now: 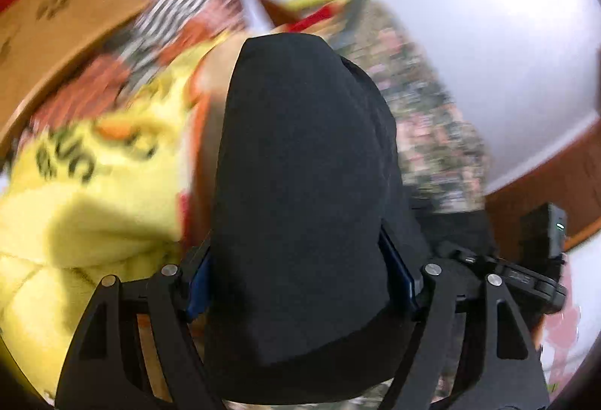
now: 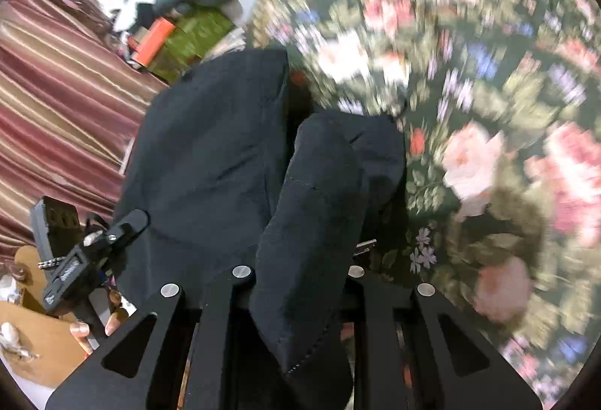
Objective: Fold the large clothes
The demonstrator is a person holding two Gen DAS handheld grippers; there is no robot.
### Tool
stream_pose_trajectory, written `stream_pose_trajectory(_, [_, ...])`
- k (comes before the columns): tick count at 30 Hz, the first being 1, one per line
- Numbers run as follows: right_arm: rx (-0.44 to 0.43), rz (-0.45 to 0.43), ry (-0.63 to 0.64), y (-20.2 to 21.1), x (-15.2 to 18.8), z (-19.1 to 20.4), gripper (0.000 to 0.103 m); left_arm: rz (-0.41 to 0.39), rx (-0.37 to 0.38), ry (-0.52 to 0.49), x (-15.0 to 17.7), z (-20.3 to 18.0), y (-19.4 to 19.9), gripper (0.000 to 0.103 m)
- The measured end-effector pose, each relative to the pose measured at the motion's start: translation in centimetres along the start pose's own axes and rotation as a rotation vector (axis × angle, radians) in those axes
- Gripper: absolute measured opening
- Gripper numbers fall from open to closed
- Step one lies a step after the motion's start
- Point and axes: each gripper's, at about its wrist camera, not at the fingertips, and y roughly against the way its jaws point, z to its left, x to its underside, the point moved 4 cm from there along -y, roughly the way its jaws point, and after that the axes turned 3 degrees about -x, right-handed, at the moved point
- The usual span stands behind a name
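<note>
The left claw (image 1: 300,282) is pinched on a bunched fold of the black garment (image 1: 300,184); blue pads (image 1: 400,271) press against the cloth from both sides, and the fabric rises from between them in a thick rounded hump that fills the middle of the left wrist view. Beside it on the left lies a yellow garment with dark lettering (image 1: 86,184), with striped and red cloth heaped behind and a brown cardboard box (image 1: 56,30) further back, all blurred. A floral-patterned cloth (image 1: 424,117) runs along the right of the hump.

The right claw (image 2: 304,278) is likewise closed on the black garment (image 2: 210,162): a folded ridge of the fabric stands up between its fingers, which the cloth itself hides, and the rest spreads to the left in a broad dark panel. The floral bedspread (image 2: 469,72) fills the right side of this view, blurred. At the left edge the other claw's body and the person's fingertips (image 2: 112,323) show beside a striped red curtain (image 2: 56,79).
</note>
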Motion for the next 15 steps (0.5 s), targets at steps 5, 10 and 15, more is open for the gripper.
stream_pose_trajectory(5, [0.009, 0.020, 0.030, -0.5, 1.7, -0.5, 0.020, 0.011, 0.067, 0.078, 0.6, 2.6, -0.7, 0.080])
stream_pose_trajectory(10, [0.081, 0.072, 0.064, 1.1, 3.5, 0.2, 0.037, 0.010, -0.101, -0.034, 2.1, 1.0, 1.7, 0.083])
stream_pose_trajectory(15, [0.134, 0.065, 0.093, 4.4, 5.8, 1.1, 0.046, -0.006, -0.210, -0.158, 4.1, -1.4, 5.8, 0.083])
